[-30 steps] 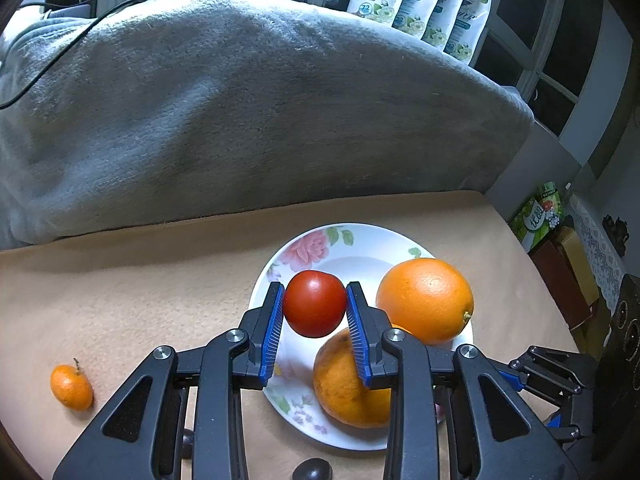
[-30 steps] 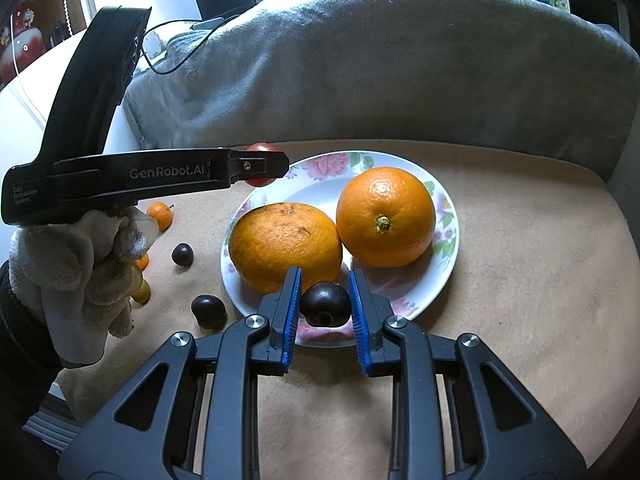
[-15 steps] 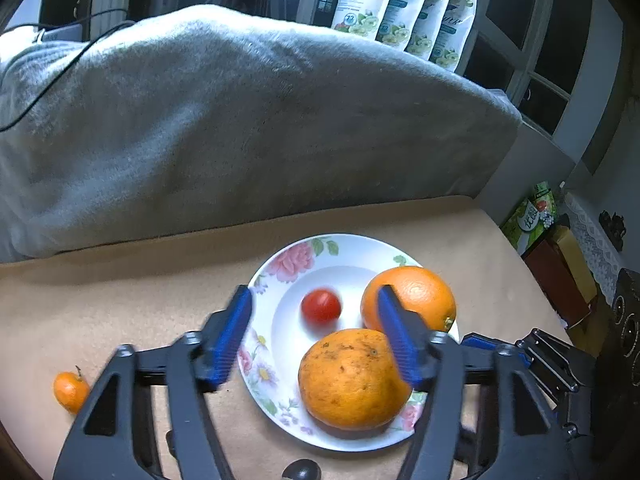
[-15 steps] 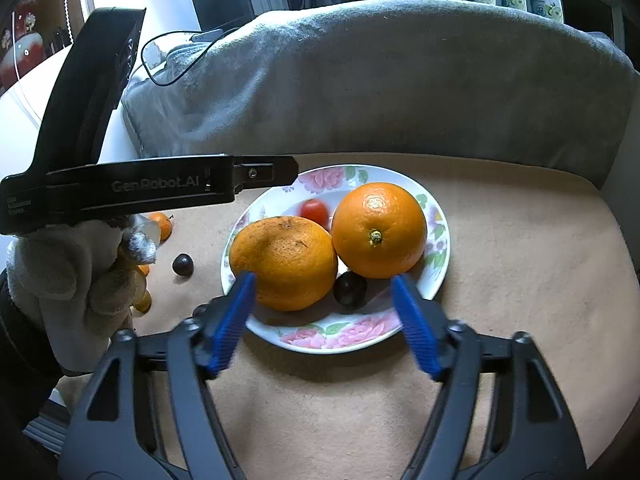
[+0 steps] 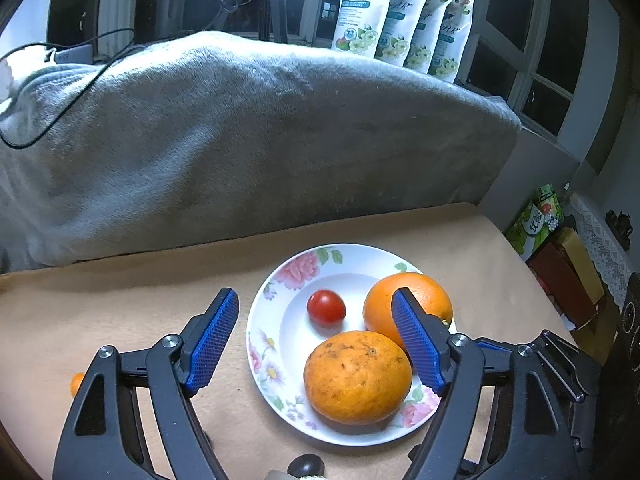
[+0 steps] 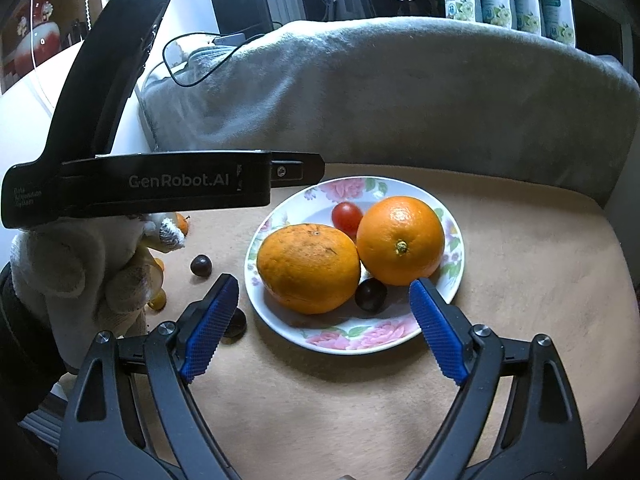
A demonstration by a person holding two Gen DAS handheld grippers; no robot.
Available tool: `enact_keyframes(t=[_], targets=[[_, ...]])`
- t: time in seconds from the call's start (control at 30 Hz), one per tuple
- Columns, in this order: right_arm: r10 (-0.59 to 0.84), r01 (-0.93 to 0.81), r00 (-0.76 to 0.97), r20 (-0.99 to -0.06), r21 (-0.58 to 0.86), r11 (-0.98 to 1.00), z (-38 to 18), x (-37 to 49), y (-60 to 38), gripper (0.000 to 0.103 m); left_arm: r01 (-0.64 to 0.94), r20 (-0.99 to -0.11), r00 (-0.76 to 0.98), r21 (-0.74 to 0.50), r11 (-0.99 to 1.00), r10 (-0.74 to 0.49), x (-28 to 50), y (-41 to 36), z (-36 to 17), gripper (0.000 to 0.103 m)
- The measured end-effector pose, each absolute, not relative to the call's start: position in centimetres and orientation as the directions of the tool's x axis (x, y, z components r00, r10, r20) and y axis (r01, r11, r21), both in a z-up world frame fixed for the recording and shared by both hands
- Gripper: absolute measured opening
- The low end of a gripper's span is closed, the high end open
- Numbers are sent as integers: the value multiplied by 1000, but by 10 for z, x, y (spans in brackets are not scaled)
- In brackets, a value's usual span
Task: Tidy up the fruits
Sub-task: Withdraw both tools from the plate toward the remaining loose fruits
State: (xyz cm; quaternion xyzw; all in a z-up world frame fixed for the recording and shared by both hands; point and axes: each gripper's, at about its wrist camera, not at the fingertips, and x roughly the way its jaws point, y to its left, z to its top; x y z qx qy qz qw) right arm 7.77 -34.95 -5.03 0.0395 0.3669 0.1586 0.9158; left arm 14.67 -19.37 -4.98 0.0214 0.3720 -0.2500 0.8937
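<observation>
Floral plate (image 6: pixel 344 336) seen ahead of both claws, tomato (image 5: pixel 326 307) released beyond left claw (image 5: pixel 315 338), dark plum (image 6: pixel 371 295) released beyond right claw (image 6: pixel 324 326), jaws just spread wide, nothing gripped.

Both jaws have just been opening: the tomato (image 5: pixel 326 307) and dark plum (image 6: pixel 371 295) are now lying released on the plate (image 6: pixel 400 338).

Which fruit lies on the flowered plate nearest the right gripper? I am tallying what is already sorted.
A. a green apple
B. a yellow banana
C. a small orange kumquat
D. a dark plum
D: in the right wrist view the dark plum sits at the plate's near edge, just ahead of the open right gripper.
</observation>
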Motion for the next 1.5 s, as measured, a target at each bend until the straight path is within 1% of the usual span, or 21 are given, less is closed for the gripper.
enact_keyframes(t=[0.37, 0.73, 0.87, 1.03, 1.27, 1.5], targets=[[329, -282, 689, -646, 179, 943, -37, 63, -336, 90, 448, -650, 630, -144, 883, -425, 129, -175, -35, 79], [369, -321, 673, -641, 196, 927, -27, 52, -313, 90, 412, -628, 664, -146, 899, -406, 108, -140, -25, 79], [396, -344, 659, -639, 211, 915, -27, 50, -304, 90, 384, -638, 659, -171, 907, -399, 107, -117, -27, 79], [433, -375, 634, -641, 235, 897, -28, 50, -292, 90, 307, -649, 664, -216, 927, -371, 111, -74, -31, 79], [477, -412, 596, -646, 265, 872, -35, 55, -274, 90, 224, -666, 676, -224, 948, -317, 108, -23, -40, 79], [518, -421, 543, -661, 319, 849, -48, 65, -259, 89, 161, -696, 659, -240, 957, -286, 97, 11, -62, 75]])
